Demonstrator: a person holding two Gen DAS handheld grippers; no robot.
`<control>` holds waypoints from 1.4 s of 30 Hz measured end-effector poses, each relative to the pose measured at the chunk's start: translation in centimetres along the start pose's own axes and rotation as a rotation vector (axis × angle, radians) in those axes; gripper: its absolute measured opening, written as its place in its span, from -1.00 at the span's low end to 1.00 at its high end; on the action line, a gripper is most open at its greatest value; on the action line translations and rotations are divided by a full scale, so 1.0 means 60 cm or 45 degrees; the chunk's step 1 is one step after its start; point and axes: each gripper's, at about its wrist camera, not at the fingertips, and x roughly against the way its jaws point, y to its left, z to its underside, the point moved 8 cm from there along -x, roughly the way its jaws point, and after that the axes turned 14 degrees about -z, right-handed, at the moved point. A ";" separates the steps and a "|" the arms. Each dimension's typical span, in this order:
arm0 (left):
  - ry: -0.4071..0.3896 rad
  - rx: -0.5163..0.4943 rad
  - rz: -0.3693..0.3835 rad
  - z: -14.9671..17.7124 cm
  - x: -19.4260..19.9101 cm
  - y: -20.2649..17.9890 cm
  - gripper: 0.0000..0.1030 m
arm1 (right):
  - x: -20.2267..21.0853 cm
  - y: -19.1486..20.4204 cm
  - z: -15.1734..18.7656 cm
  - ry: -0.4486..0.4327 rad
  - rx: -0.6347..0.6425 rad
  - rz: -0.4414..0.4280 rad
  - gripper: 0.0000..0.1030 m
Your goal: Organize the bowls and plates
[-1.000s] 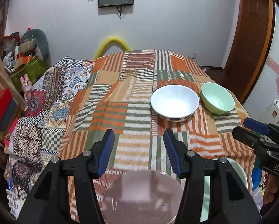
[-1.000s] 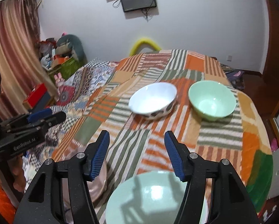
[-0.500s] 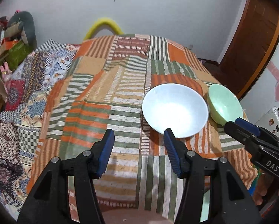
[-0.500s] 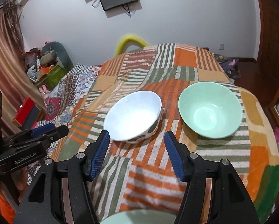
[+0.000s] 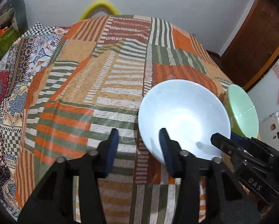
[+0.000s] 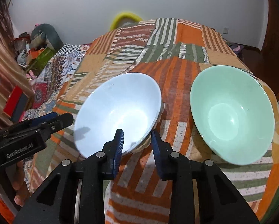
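Note:
A white bowl stands on the patchwork cloth, with a pale green bowl to its right. Both show in the right wrist view, the white bowl and the green bowl. My left gripper is open and empty, its right finger over the white bowl's near rim. My right gripper is open, its jaws astride the white bowl's near right rim. Each gripper shows in the other's view, the right gripper and the left gripper.
The cloth-covered table drops off at its right edge and near a brown door. Toys and boxes are piled at the left wall. A yellow arch stands behind the table's far end.
Both grippers have moved forward over the table toward the white bowl. The pink and green dishes near the front edge have left view. The right gripper's jaws have narrowed around the bowl's rim.

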 end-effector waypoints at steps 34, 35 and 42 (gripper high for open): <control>-0.072 -0.086 0.006 0.054 0.110 -0.009 -0.75 | 0.080 0.056 0.011 -0.057 0.057 -0.047 -0.51; -0.078 -0.084 0.011 0.057 0.120 -0.008 -0.75 | 0.089 0.062 0.013 -0.069 0.063 -0.052 -0.51; -0.102 -0.074 0.055 0.095 0.195 -0.003 -0.73 | 0.147 0.100 0.032 -0.144 0.073 -0.088 -0.50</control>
